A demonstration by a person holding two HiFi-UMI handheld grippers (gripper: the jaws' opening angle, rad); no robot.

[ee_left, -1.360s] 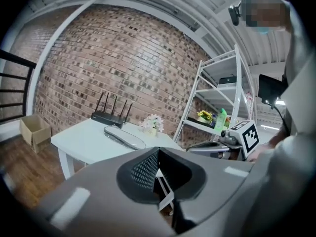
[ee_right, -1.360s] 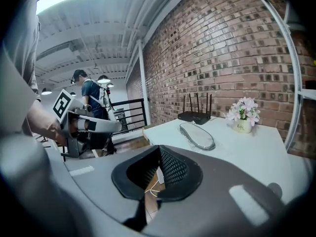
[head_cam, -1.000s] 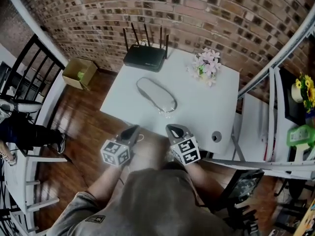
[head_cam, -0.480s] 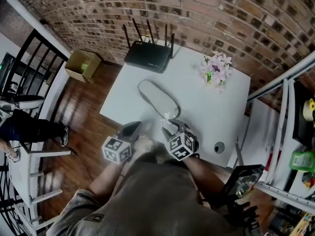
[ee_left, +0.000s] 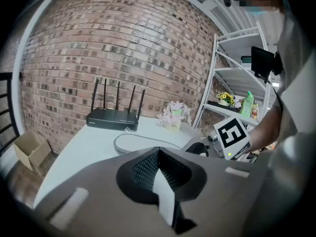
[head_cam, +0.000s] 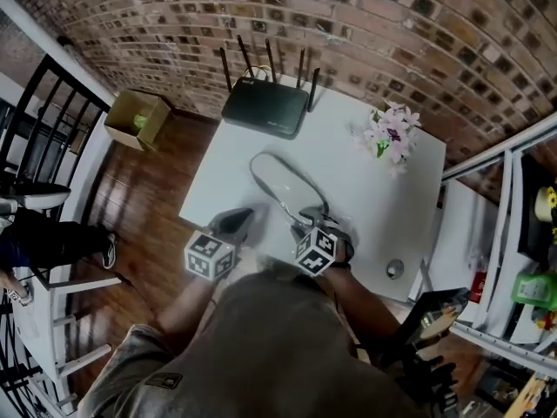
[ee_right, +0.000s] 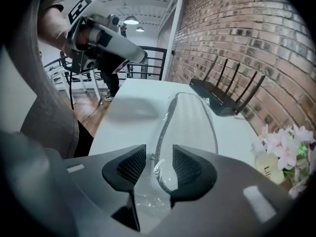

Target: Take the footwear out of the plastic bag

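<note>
Footwear: the footwear (head_cam: 285, 179) is a flat, long oval piece in pale grey with a darker rim, lying at the middle of the table and angled from far-left to near-right.
Plastic bag: the plastic bag (ee_right: 159, 167) is thin, clear film around the footwear. Its near end is bunched into shiny crinkles on the tabletop.
Right gripper: the right gripper (ee_right: 154, 158) points steeply down over the bag's near end. Its dark jaws with ribbed pads stand well apart, having just been opening. The crinkled film lies between them, and the pads do not press on it.
Left gripper: the left gripper (ee_left: 158, 153) is at the table's near-left edge, apart from the bag. Its jaws are closed together with nothing between them.
Table: the table (head_cam: 222, 168) has a smooth white rectangular top.
Router: the router (head_cam: 265, 109) is a flat matt-black box with four upright antennas, at the far edge.
Flowers: the flowers (head_cam: 390, 135) are a pale pink bunch at the far-right corner.
Wall: the brick wall (head_cam: 392, 24) is rough and red-brown, behind the table.
Floor: a cardboard box (head_cam: 137, 118) stands open at the far left.
</note>
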